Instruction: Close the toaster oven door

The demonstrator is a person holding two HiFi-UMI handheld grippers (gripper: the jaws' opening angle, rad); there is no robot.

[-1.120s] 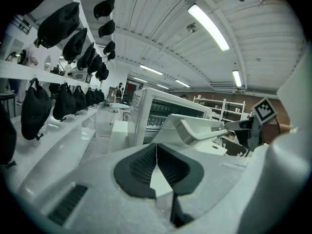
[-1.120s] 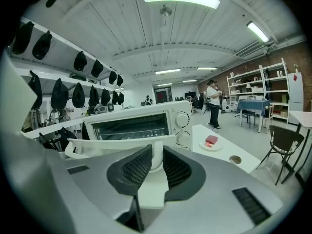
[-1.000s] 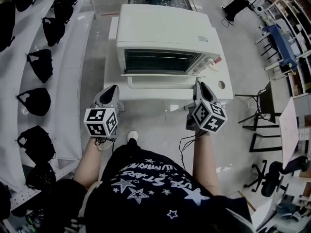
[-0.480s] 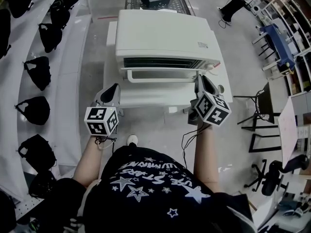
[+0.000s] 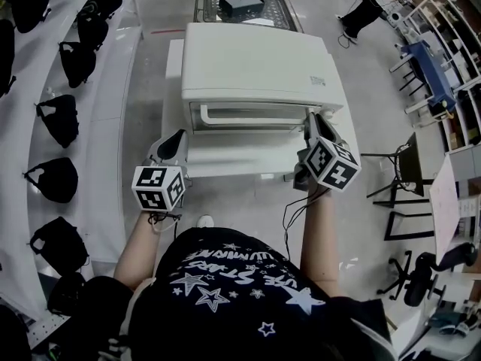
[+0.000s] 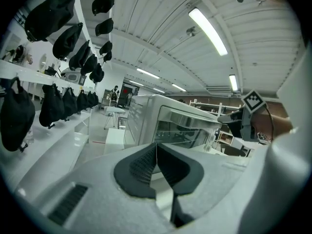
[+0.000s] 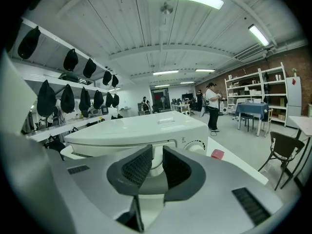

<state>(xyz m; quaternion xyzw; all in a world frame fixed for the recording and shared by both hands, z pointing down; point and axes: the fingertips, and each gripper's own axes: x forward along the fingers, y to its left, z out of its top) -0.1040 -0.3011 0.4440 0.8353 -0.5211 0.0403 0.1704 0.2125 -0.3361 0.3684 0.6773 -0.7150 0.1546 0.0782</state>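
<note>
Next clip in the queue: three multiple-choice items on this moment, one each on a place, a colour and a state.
1. Where is the right gripper? A) over the left shelves B) at the right end of the door C) on the floor
2. Colour of the toaster oven? A) black B) red C) white
3. Jaws of the left gripper? A) wide apart B) together, empty C) clamped on a cable
1 B: the head view shows it at that end. 2 C: the casing is all white. 3 B: its jaws meet, nothing between.
</note>
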